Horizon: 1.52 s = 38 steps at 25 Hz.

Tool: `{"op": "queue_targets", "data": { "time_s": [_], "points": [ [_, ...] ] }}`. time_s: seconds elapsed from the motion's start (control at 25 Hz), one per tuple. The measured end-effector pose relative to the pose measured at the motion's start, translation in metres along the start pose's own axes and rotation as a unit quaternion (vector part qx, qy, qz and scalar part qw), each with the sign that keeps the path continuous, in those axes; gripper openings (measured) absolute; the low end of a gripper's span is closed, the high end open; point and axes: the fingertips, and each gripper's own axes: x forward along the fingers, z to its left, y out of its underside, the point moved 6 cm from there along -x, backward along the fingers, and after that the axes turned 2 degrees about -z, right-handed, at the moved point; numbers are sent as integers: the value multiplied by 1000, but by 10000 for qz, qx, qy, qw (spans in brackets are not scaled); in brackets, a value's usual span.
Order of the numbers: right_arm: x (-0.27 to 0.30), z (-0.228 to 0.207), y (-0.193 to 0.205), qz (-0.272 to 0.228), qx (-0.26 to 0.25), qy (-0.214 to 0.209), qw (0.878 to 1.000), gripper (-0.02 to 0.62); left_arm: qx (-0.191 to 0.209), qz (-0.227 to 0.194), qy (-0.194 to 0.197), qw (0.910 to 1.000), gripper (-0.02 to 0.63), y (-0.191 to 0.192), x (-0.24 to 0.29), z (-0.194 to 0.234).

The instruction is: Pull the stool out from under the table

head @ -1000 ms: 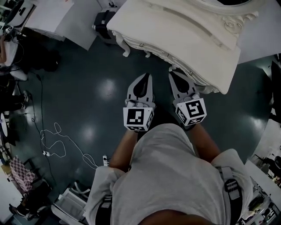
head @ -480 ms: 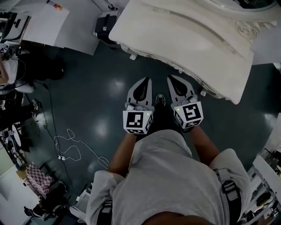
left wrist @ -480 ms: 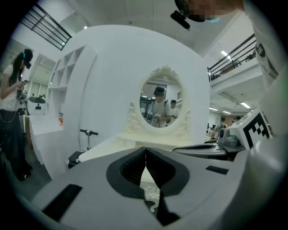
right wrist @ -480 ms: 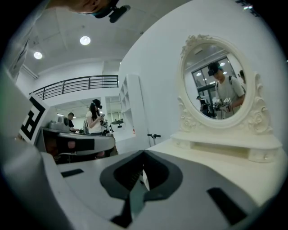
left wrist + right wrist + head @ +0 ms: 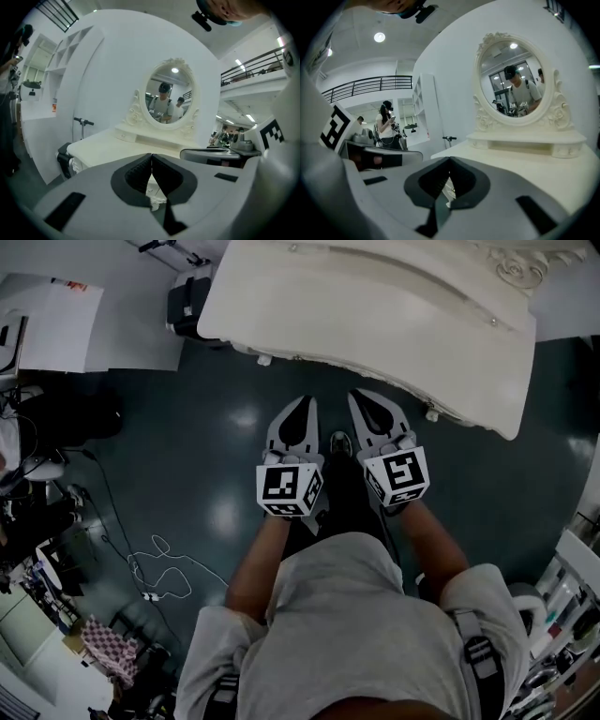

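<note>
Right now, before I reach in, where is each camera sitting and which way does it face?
Head view: on the person's head, facing steeply down; shows dressing table, forearms, torso, left claw, right claw.
Left gripper view: rides the left claw, faces along its shut jaws toward the table's oval mirror.
Right gripper view: rides the right claw, jaws shut, facing the same mirror.
Shared: both gripper views see mirror and table.

Dark glossy floor (image 5: pixel 202 442), curved white wall (image 5: pixel 117 61), round ceiling light (image 5: pixel 379 37).
</note>
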Motion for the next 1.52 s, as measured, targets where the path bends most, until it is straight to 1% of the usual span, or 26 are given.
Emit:
{"op": "queue_targets", "data": {
  "time_s": [0.08,0.16,0.36,0.52,0.64,0.76,0.88,1.04,1.24,1.36,1.44,1.52],
  "points": [
    [4,3,10,42,30,59,10000,15,153,70,182,9997,6,8,-1,2],
    [5,7,17,89,21,234,9997,15,271,122,408,9987,6,13,-7,7],
    [-11,47,36,160,18,829,9964,15,374,180,847,9955,6,25,-42,37],
    [-35,80,65,142,131,1290,9915,15,615,160,1264,9899,6,41,-71,53],
    [-46,87,92,252,287,1665,9853,15,729,284,1443,9864,6,60,-77,62],
    [-48,77,123,423,407,1891,9802,15,656,500,1465,9858,6,88,-58,65],
    [-41,51,155,584,477,1990,9771,15,710,604,1469,9848,6,117,-29,61],
    [-20,11,188,668,498,2078,9746,15,740,606,1452,9848,6,147,13,59],
    [10,-26,209,599,304,1973,9780,15,648,621,1339,9869,6,184,57,63],
    [14,-35,236,616,332,2019,9769,15,685,626,1299,9872,6,208,69,65],
    [21,-44,253,622,314,2067,9759,15,639,598,1330,9872,6,223,83,67],
    [28,-54,264,527,275,2125,9753,15,648,524,1389,9868,6,233,98,67]
  ]
}}
